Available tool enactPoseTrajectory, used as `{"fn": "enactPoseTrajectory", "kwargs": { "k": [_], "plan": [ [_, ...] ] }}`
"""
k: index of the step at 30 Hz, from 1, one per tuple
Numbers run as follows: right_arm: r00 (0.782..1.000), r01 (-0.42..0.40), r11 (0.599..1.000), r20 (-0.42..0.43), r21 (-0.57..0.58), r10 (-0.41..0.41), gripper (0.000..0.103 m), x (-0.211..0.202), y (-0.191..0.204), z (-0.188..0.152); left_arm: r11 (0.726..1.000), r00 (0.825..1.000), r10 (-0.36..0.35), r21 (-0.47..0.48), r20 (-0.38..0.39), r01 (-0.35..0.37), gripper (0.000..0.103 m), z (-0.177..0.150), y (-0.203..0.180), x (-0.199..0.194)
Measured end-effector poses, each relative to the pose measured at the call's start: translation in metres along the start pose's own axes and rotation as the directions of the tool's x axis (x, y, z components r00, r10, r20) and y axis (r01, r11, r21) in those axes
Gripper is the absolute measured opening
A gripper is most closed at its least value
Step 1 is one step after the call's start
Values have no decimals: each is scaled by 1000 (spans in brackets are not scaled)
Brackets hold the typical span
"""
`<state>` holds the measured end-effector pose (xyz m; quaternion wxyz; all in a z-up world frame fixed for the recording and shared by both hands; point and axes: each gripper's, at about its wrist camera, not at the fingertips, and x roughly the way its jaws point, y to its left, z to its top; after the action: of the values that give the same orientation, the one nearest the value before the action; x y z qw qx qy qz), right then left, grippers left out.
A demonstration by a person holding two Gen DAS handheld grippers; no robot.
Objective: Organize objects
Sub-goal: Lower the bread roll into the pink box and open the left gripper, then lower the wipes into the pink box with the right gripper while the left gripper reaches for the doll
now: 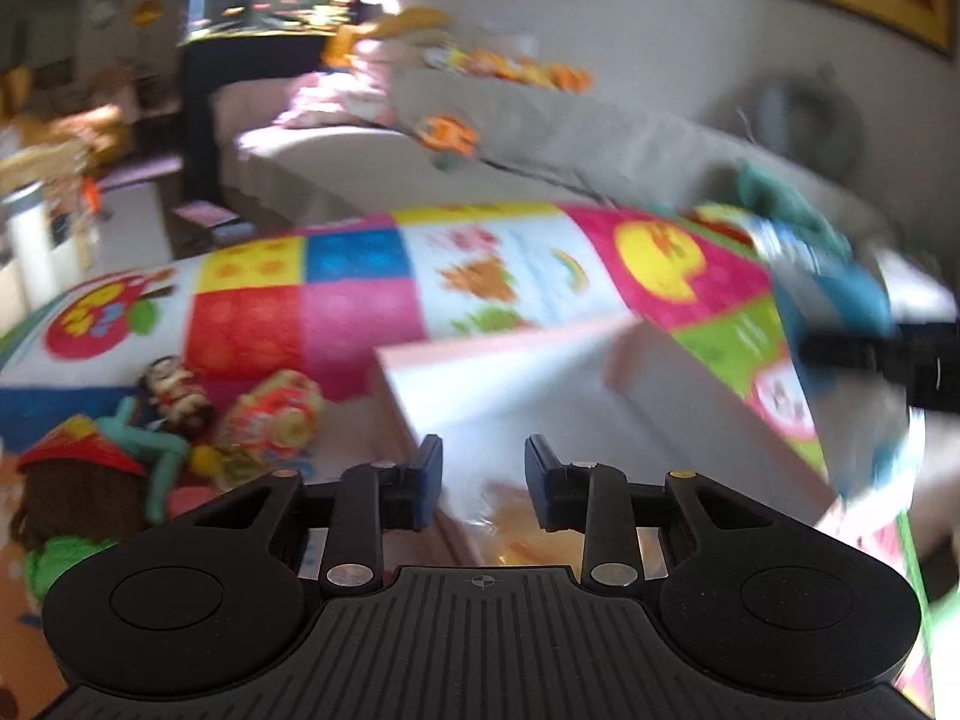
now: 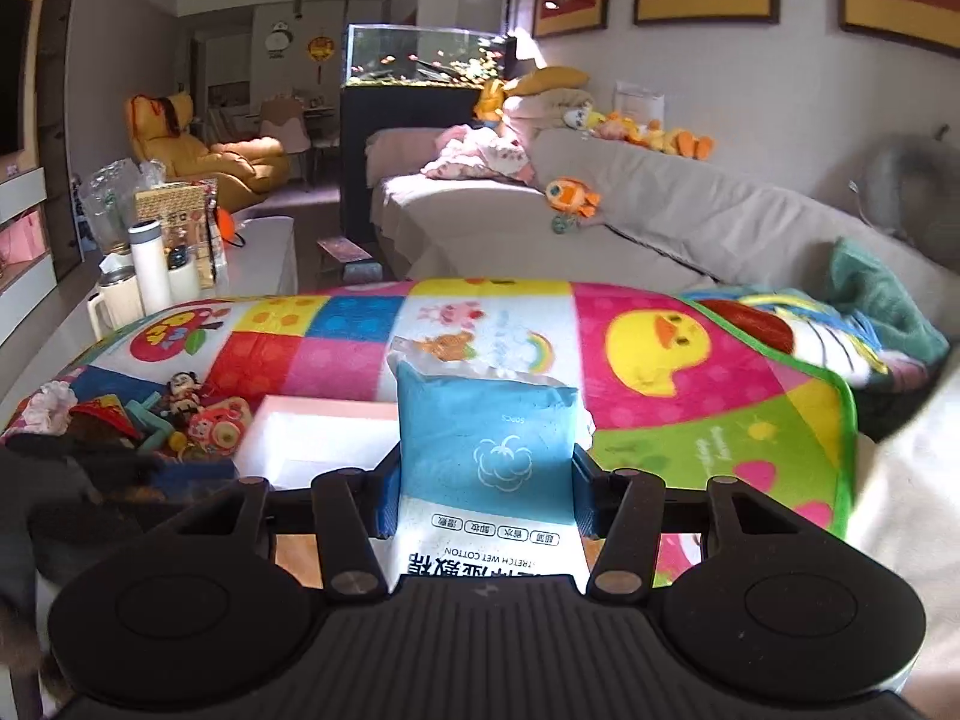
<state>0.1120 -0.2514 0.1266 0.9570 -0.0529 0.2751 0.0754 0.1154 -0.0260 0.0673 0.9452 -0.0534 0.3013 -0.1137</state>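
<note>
My right gripper (image 2: 483,483) is shut on a blue and white pack of cotton wipes (image 2: 486,456) and holds it upright above the colourful play mat (image 2: 690,420). A white open box (image 2: 312,441) lies just left of it. In the left wrist view the pack (image 1: 840,324) is a blur at the right, above the box (image 1: 540,396). My left gripper (image 1: 483,483) is open and empty, over the near corner of the box. Small toys (image 1: 180,420) lie left of the box; they also show in the right wrist view (image 2: 180,414).
A grey sofa (image 2: 690,210) with plush toys stands behind the mat. A white side table (image 2: 258,252) with bottles and bags is at the left. A fish tank (image 2: 420,54) stands at the back. A teal blanket (image 2: 882,306) lies at the mat's right end.
</note>
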Motion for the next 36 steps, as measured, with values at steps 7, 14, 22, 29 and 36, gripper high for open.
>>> {"fn": "enactPoseTrajectory", "kwargs": {
  "k": [7,14,22,29,36],
  "plan": [
    [999,-21,999,-37,-28,20,52,43,14,-6,994,993,-13,-110,120,26,33,19,36,-63],
    [972,-112,994,-207,-1,109,56,95,42,-16,977,976,147,-178,162,-117,33,7,96,-104],
    [987,-115,991,-108,65,122,70,27,23,-22,979,994,106,-173,-30,-109,33,-14,157,-82],
    [983,-164,986,-87,7,164,79,-20,47,-36,959,964,250,-112,-95,-260,38,-15,147,-31],
    [985,-150,987,-89,-56,145,85,-34,71,-62,944,950,296,-123,-100,-307,48,-18,146,-22]
  ]
}}
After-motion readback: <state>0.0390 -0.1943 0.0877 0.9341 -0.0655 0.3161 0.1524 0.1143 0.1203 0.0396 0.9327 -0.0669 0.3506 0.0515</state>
